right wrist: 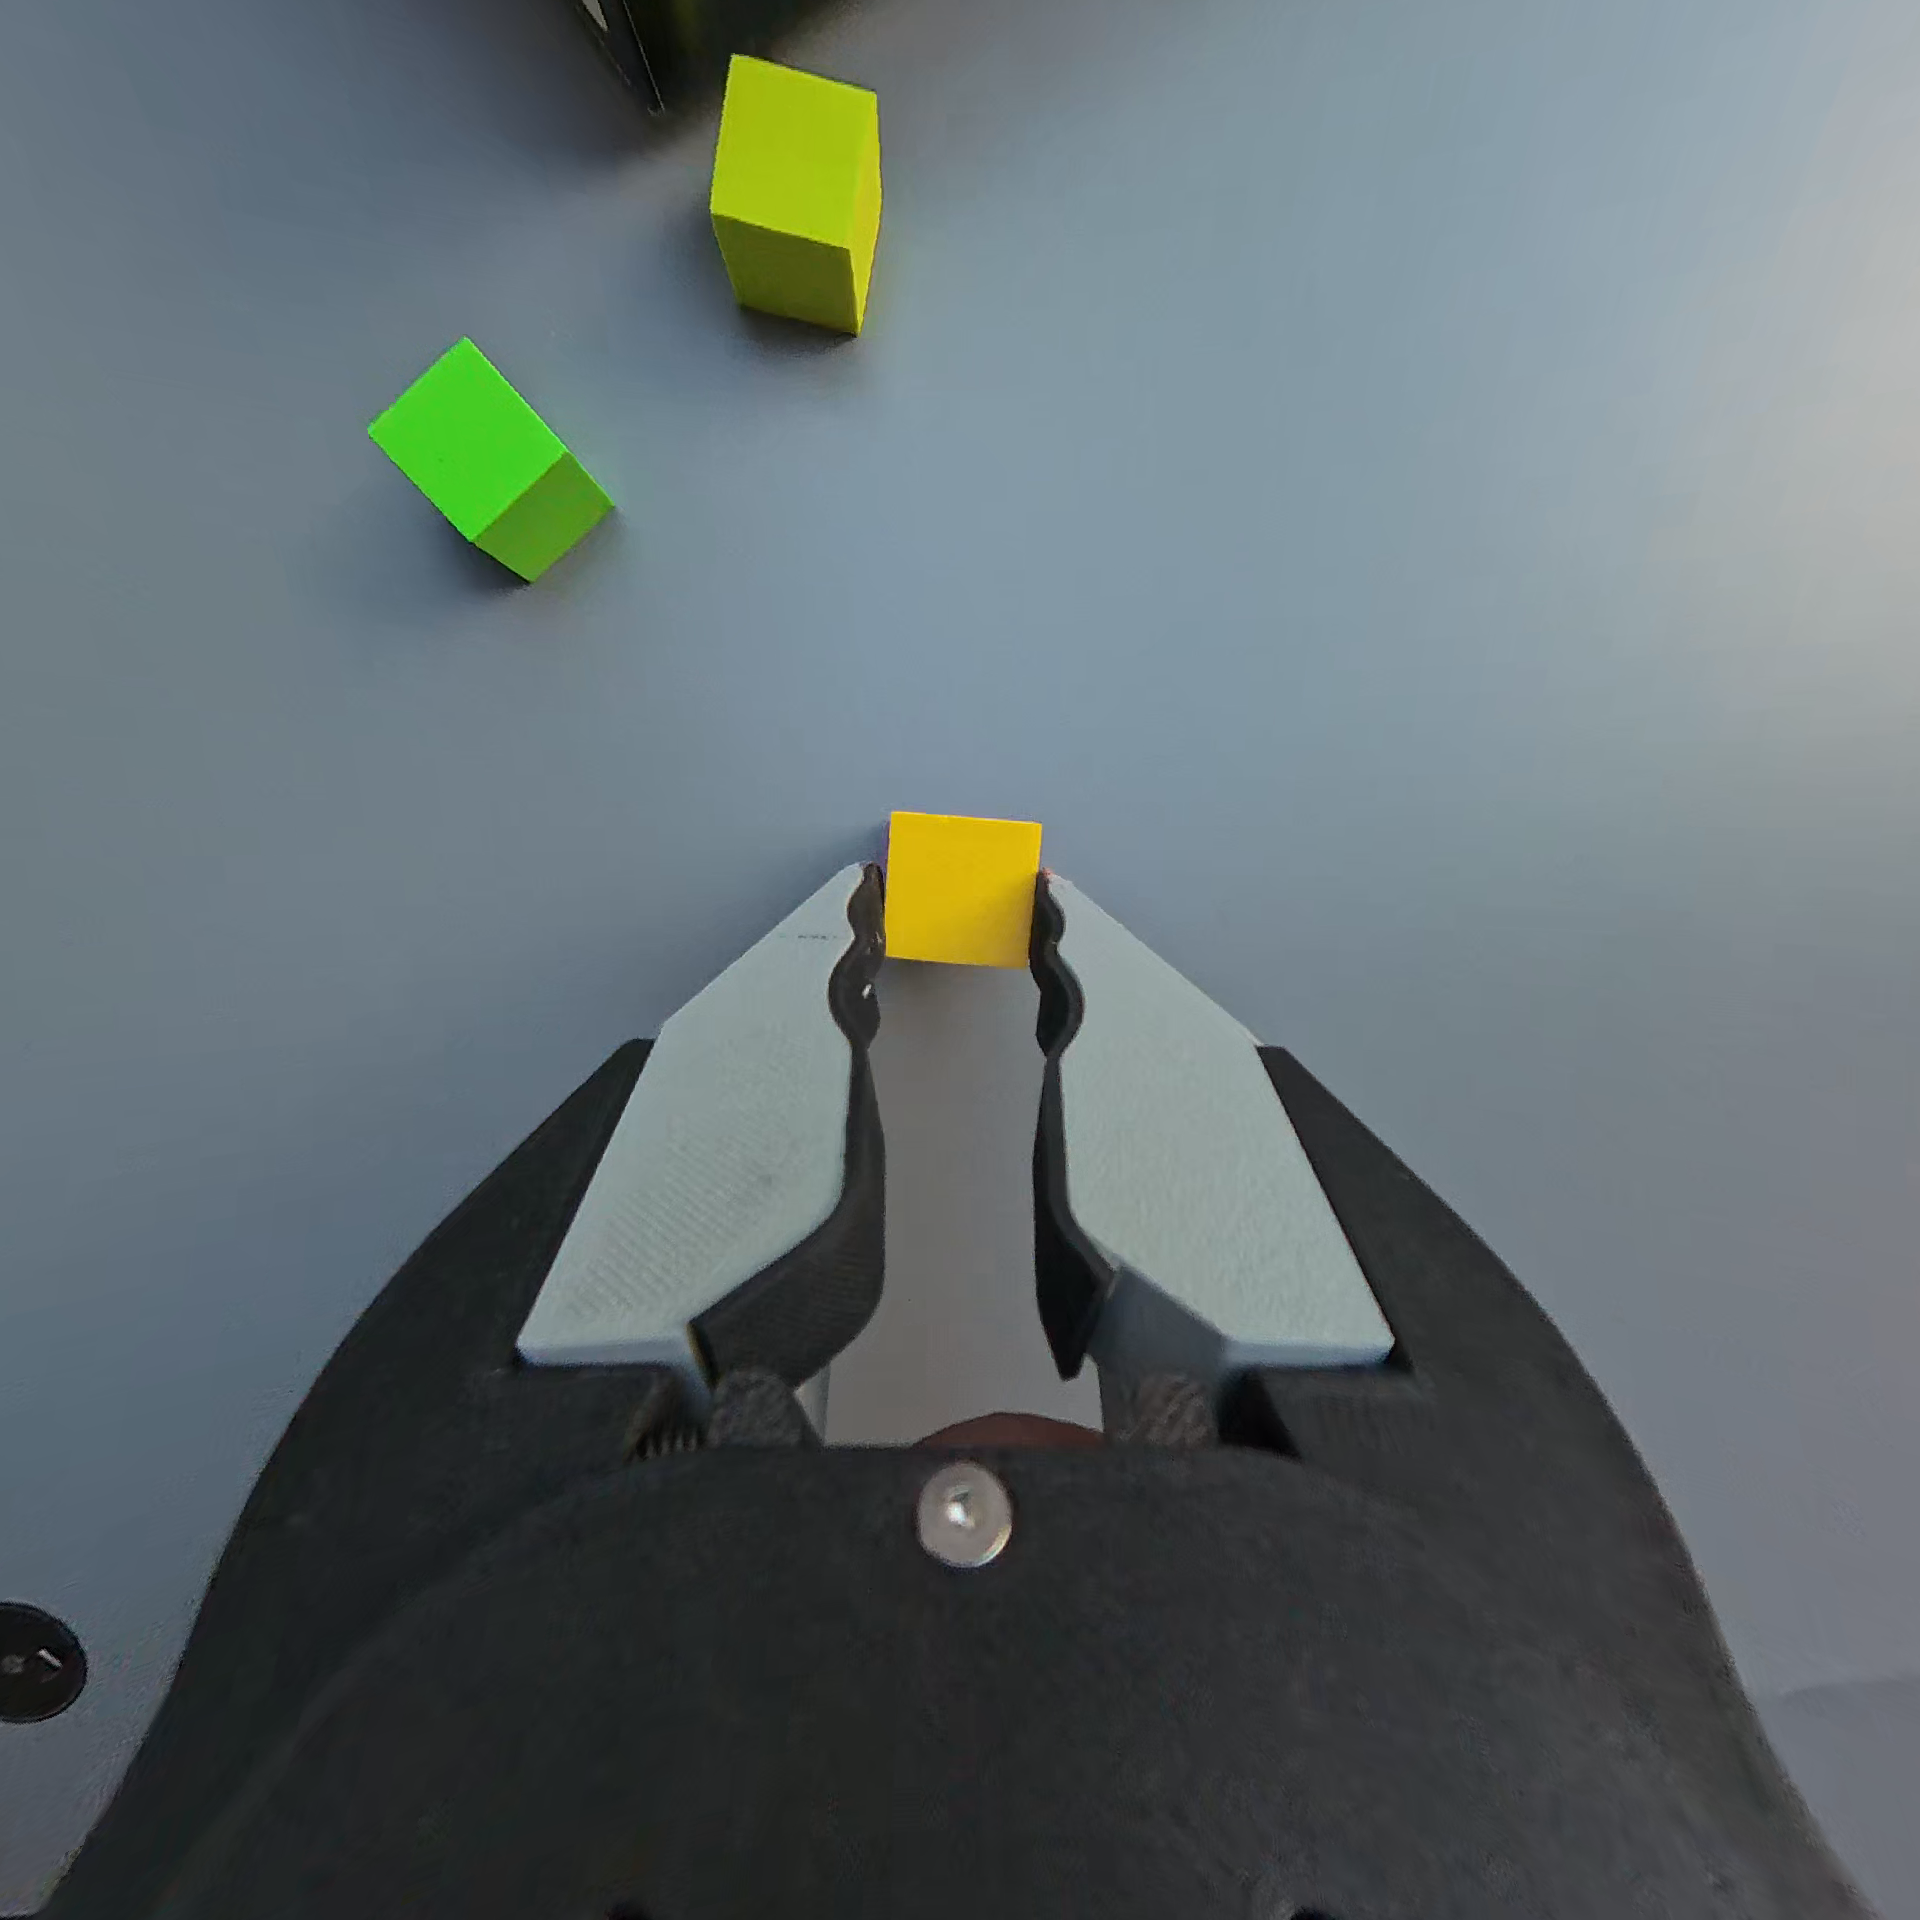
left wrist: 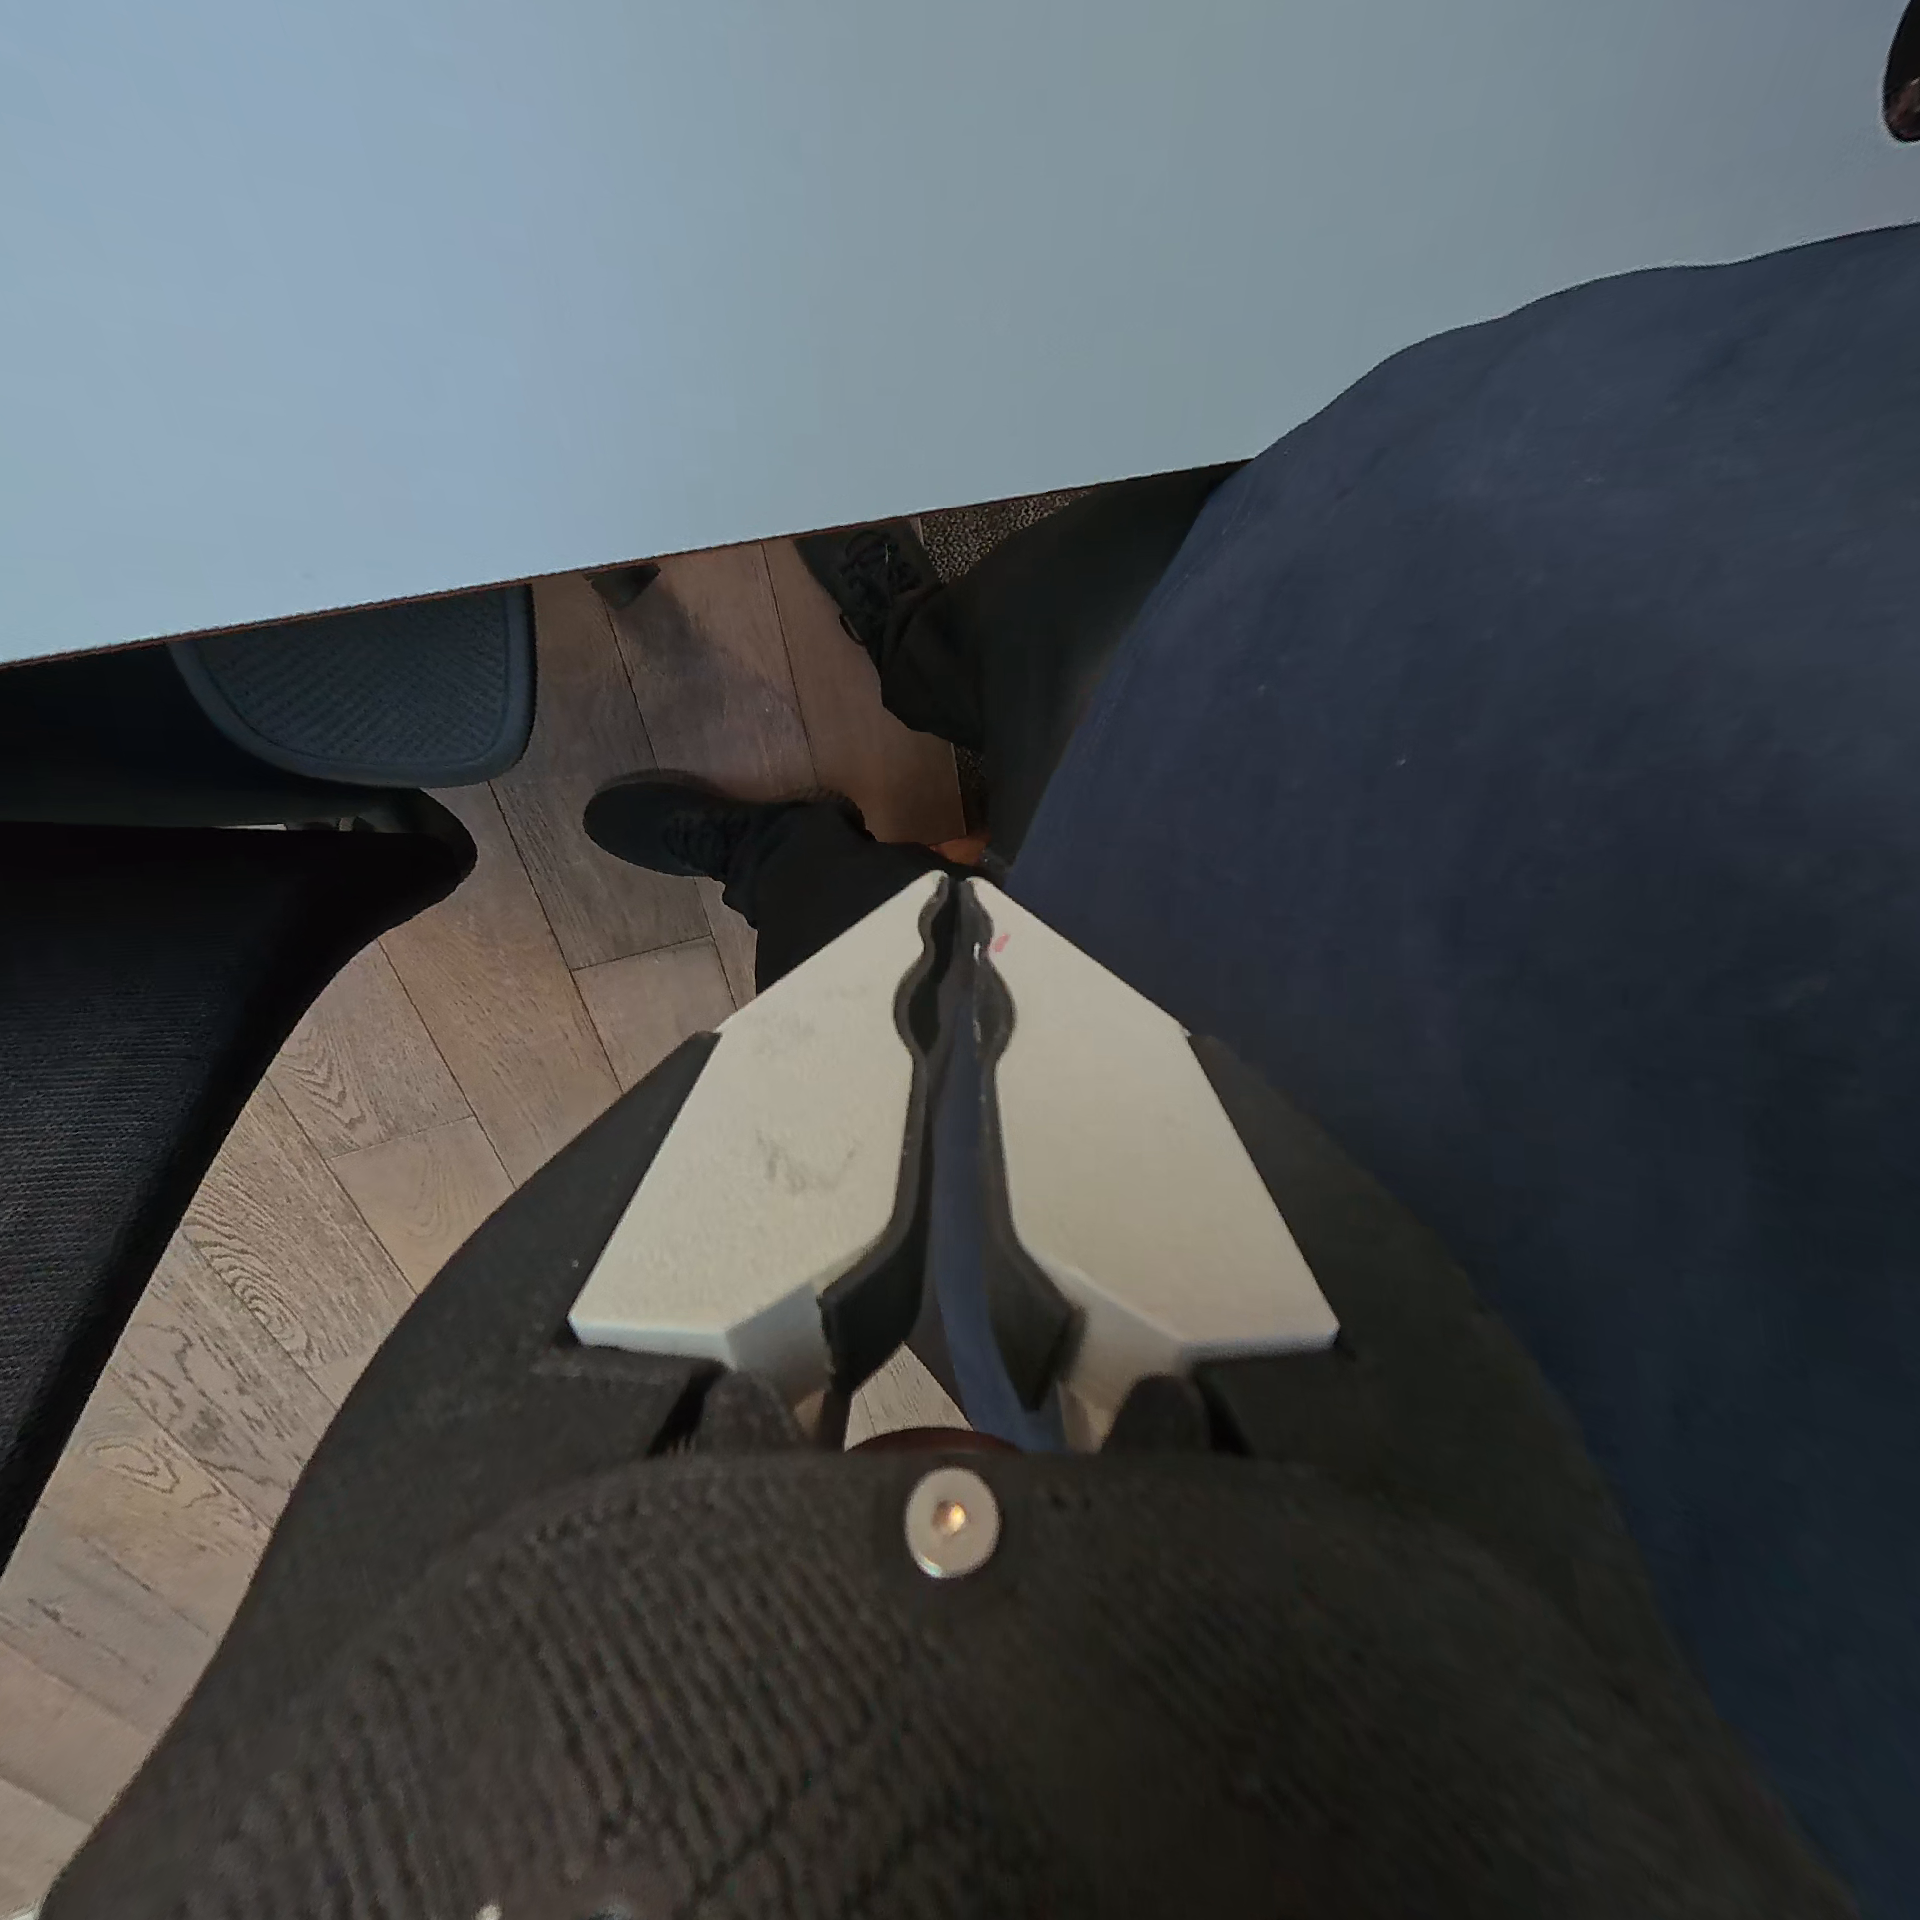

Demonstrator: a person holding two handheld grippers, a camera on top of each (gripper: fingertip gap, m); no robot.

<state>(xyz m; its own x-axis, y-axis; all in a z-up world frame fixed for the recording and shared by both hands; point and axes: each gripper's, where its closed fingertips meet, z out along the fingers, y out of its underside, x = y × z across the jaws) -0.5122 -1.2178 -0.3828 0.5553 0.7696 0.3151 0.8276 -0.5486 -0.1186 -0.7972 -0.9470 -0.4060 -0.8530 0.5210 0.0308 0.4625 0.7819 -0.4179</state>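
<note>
My right gripper (right wrist: 958, 896) is shut on a yellow cube (right wrist: 961, 883). Both black pads (right wrist: 868, 914) press its left and right sides just above the grey-blue table (right wrist: 1351, 520). A thin purple sliver shows at the cube's upper left edge. My left gripper (left wrist: 954, 883) is shut, its fingertips meet with nothing between them. It points down past the table's edge (left wrist: 727, 260) toward the wooden floor (left wrist: 416, 1091), beside a person's dark blue garment (left wrist: 1507, 831).
A bright green cube (right wrist: 488, 457) and a taller yellow-green block (right wrist: 795, 197) lie farther out on the table, with a dark object (right wrist: 634, 42) behind them. A screw hole (right wrist: 36, 1662) is at the left. Below the table are chairs (left wrist: 364, 686) and the person's black shoes (left wrist: 665, 821). The taller yellow-green block (right wrist: 795, 197) is closer to my right gripper, around 12 centimetres from its tips; the left tips are 35 centimetres off.
</note>
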